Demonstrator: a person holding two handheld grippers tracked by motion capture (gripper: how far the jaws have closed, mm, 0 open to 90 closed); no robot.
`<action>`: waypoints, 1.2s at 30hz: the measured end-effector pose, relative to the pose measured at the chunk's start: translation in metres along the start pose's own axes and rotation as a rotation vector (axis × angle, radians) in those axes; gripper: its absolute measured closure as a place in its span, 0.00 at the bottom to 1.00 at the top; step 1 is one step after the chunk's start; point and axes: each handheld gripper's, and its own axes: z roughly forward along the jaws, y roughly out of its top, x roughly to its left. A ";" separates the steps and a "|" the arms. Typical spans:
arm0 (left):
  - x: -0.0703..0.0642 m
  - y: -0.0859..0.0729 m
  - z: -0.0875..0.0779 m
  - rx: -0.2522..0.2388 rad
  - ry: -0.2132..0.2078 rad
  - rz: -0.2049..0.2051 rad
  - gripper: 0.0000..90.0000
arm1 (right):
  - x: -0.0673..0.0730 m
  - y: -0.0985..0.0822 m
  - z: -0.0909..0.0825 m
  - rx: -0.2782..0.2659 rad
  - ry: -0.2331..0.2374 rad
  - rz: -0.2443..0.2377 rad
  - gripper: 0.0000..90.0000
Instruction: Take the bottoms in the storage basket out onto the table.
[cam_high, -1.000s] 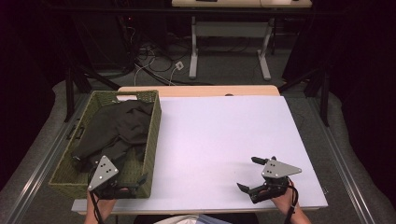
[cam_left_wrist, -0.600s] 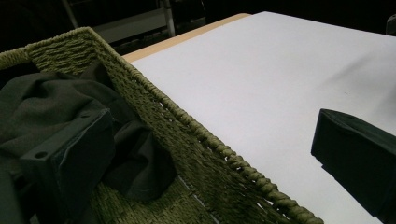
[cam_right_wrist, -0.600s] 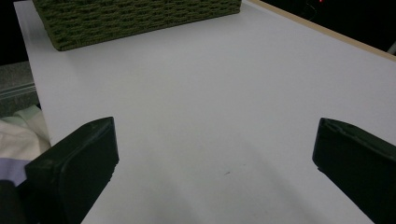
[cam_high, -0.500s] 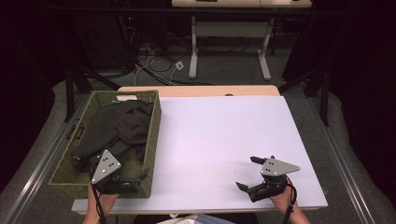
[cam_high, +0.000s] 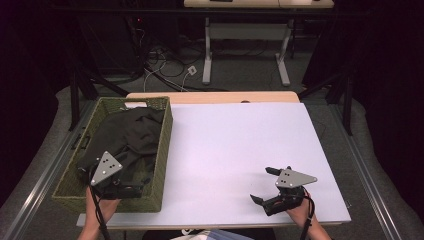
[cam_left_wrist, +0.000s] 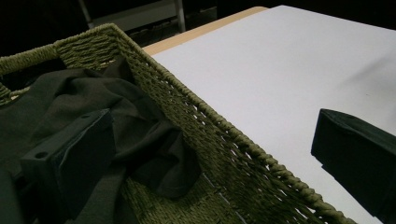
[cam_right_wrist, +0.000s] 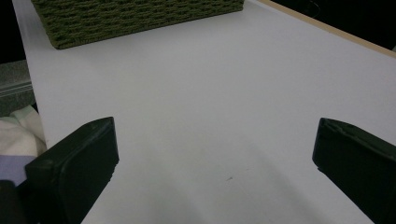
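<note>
Basket (cam_left_wrist: 224, 140) rim between left jaws (spread)

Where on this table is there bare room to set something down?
The white tabletop is bare from the woven basket across to its far and right edges, except the near right corner, where the right gripper hovers open. The basket is crowded: dark cloth fills it, with the left gripper straddling its rim.

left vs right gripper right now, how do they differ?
The left gripper sits at the near end of the green basket, its jaws straddling the basket's right wall: one over the dark cloth inside, one over the table. The right gripper hovers over the bare white table, with nothing between its jaws. The left points away from the person; the right points left, toward the basket. Both are open and hold nothing.
</note>
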 end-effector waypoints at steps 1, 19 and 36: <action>0.001 0.002 -0.001 0.011 0.008 0.007 0.00 | 0.000 0.000 0.000 0.000 -0.001 -0.001 0.00; 0.023 0.034 0.005 0.136 0.087 0.117 0.00 | 0.001 -0.002 -0.001 0.002 0.006 0.000 0.00; 0.049 0.038 0.029 0.355 0.071 0.179 0.00 | 0.003 -0.001 0.001 0.004 0.014 0.002 0.00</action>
